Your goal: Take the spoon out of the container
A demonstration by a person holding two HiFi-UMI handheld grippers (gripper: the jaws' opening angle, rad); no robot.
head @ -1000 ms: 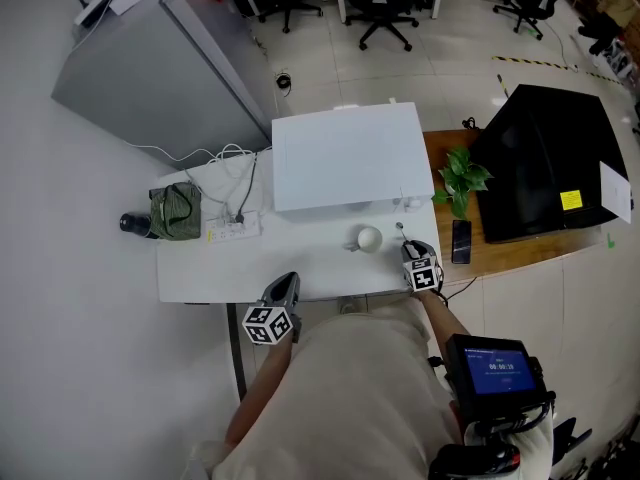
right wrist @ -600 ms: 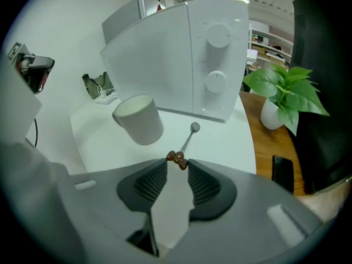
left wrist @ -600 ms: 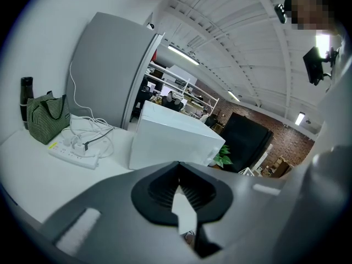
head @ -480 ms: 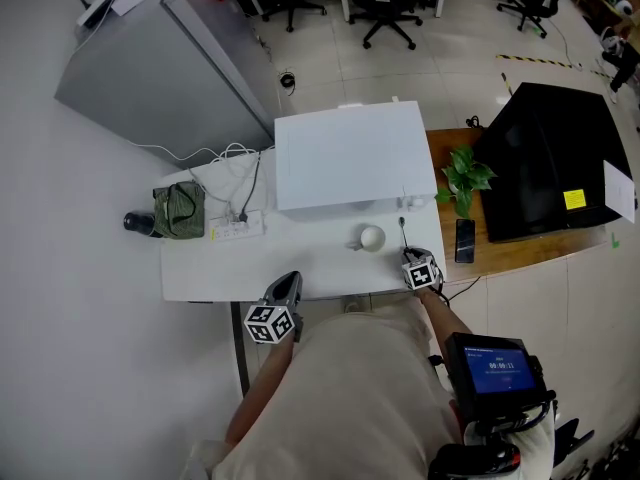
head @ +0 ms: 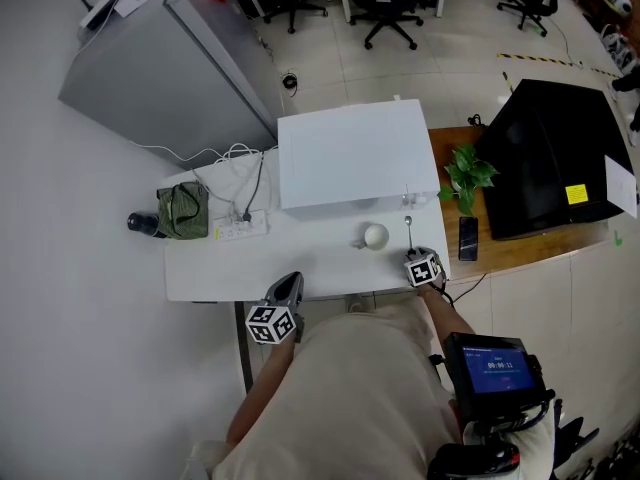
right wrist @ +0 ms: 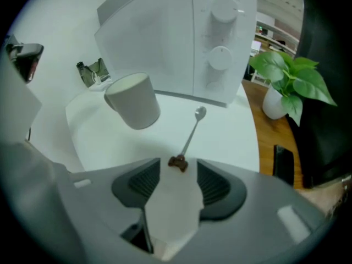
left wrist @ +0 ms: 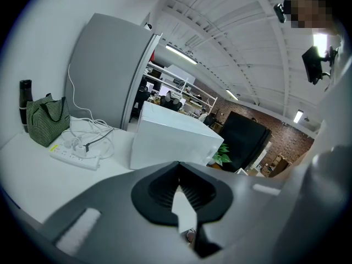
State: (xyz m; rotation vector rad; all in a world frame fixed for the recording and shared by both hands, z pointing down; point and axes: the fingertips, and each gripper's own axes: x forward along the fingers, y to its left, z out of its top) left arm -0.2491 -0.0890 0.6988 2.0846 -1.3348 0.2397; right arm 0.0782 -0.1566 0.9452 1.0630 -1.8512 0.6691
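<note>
Spoon [right wrist: 191, 132]: out of the white cup [right wrist: 133, 99], lying on the surface [right wrist: 231, 142] just beside it. Its brown handle end sits between the jaws of the right hand-held gripper [right wrist: 179, 165], which have just been opening and stand apart, pressing nothing. Risk: a skewed withdrawal may snag that end, dragging the spoon against the cup or towards the near edge.

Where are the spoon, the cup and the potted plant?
spoon [right wrist: 190, 136], right gripper view, middle of its handle.
cup [right wrist: 135, 103], right gripper view, its side wall.
potted plant [right wrist: 294, 78], right gripper view, a leaf.

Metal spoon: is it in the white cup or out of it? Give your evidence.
Out. The slim metal spoon lies flat on the white table, beside the white cup and apart from it.
</note>
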